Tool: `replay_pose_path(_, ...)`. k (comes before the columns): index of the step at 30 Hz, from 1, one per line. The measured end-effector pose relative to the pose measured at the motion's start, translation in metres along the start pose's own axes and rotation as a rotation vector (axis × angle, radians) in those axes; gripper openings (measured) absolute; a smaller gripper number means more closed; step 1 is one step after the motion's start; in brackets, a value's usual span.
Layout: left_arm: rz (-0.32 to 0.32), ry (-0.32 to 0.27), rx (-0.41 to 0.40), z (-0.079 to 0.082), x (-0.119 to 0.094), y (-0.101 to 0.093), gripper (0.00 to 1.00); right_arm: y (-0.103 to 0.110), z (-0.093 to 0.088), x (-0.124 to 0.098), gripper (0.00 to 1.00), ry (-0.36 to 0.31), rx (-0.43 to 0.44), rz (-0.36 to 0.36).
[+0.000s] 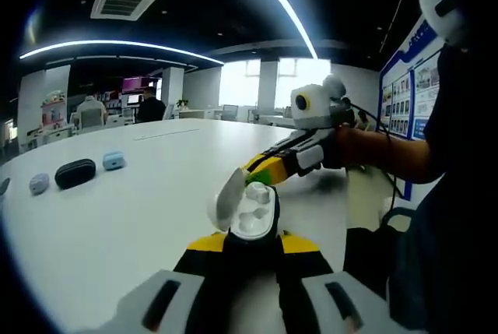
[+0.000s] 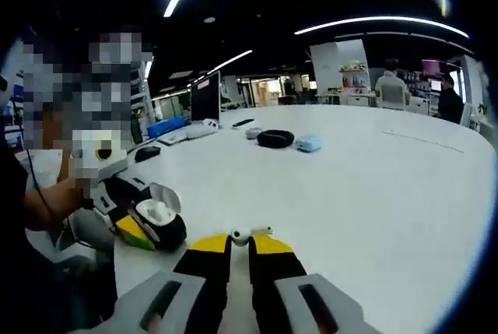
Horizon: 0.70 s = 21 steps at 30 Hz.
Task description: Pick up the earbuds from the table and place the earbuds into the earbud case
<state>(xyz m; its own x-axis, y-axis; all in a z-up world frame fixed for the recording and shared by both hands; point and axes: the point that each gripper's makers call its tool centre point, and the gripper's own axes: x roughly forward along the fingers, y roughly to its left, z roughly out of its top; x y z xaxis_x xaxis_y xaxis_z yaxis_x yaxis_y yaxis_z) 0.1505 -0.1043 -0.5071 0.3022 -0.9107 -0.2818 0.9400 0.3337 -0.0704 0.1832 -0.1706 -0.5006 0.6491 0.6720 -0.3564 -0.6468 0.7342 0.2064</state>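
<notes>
At six o'clock of the left gripper view, my left gripper clamps the open white earbud case; my right gripper reaches from two o'clock. Right gripper view: my right gripper pinches a white earbud; the case sits at eight o'clock.

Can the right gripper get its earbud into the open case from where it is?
Probably yes. The right gripper pinches a white earbud, and the left gripper holds the earbud case with its lid flipped open. In the left gripper view, the right gripper's tips already sit at the case's rim, with nothing between.
</notes>
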Motion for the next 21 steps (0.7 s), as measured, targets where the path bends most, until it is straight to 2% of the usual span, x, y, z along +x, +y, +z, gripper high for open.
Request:
replay_pose_path(5,0.001,0.001,0.002,0.000,0.000,0.000,0.25,0.000,-0.006,0.001,0.09,0.031,0.056,0.014)
replay_pose_path(9,0.002,0.001,0.003,0.000,0.000,0.000,0.25,0.000,-0.008,-0.001,0.11,0.048,0.059,0.013)
replay_pose_path(12,0.002,0.000,0.003,0.000,0.000,0.000,0.25,0.000,-0.010,-0.005,0.13,0.075,0.026,0.000)
replay_pose_path(14,0.002,0.000,0.003,0.000,0.000,0.000,0.25,-0.002,-0.013,-0.010,0.13,0.117,-0.051,-0.030)
replay_pose_path(16,0.002,0.000,0.004,0.000,0.000,0.000,0.25,-0.001,-0.007,-0.013,0.13,0.118,-0.198,-0.068)
replay_pose_path(19,0.002,0.000,0.007,0.000,0.000,0.000,0.25,0.008,-0.002,-0.011,0.16,0.139,-0.464,-0.084)
replay_pose_path(21,0.002,-0.001,0.009,0.000,0.000,0.000,0.25,0.015,-0.002,-0.007,0.17,0.157,-0.594,-0.067)
